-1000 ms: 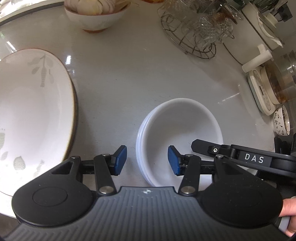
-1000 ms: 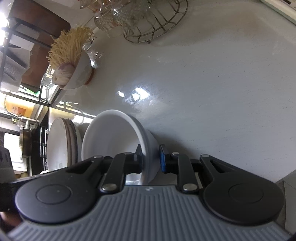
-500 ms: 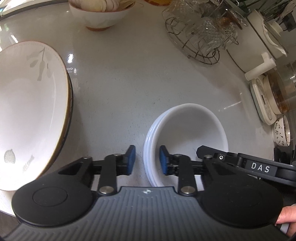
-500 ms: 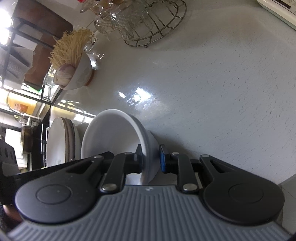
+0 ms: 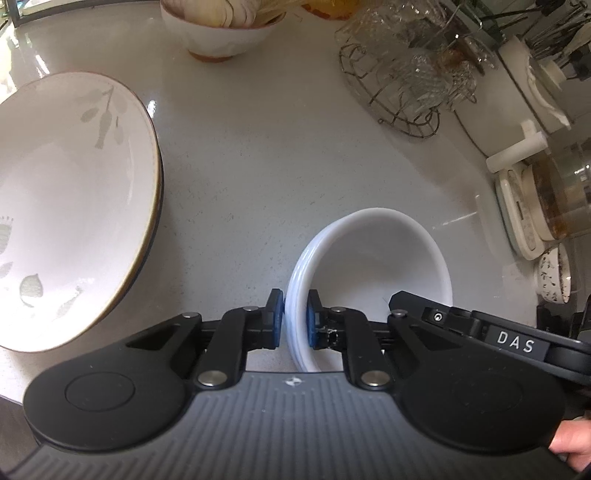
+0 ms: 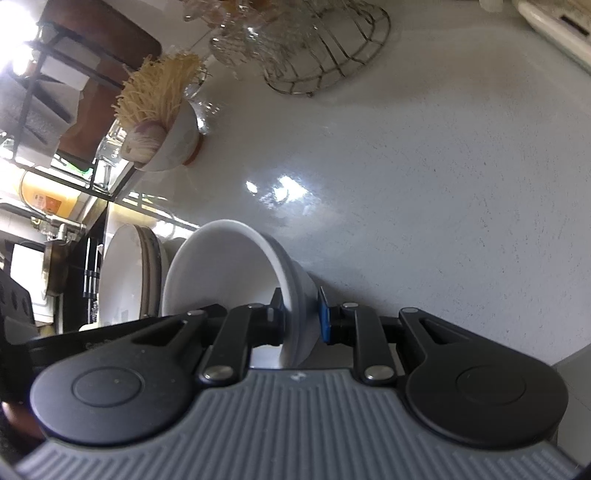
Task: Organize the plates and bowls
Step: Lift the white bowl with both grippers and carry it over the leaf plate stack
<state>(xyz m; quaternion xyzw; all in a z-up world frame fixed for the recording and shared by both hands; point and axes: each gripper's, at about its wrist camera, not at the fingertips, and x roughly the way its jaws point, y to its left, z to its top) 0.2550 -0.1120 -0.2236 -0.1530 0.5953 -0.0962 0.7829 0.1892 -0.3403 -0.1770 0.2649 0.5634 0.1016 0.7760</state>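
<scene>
A stack of white bowls [image 5: 369,258] sits on the pale counter [image 5: 258,166]. My left gripper [image 5: 294,319] is closing on the stack's near-left rim, and its blue pads press the rim from inside and outside. My right gripper [image 6: 301,317] is shut on the opposite wall of the white bowls [image 6: 221,266]; its black arm [image 5: 480,332] shows across the stack in the left wrist view. Left of the bowls lies a stack of large leaf-patterned plates [image 5: 66,206], also seen edge-on as the plate stack [image 6: 125,280].
At the back stands a bowl of garlic and dry noodles [image 5: 221,29] beside a wire basket of glasses [image 5: 406,85]. A white pot [image 5: 524,92], a scale with a glass jug [image 5: 524,214] and a small patterned dish [image 5: 554,273] line the right side.
The left jaws have gone from wide apart to pinching the bowl stack's rim. The right gripper keeps its grip and has not moved.
</scene>
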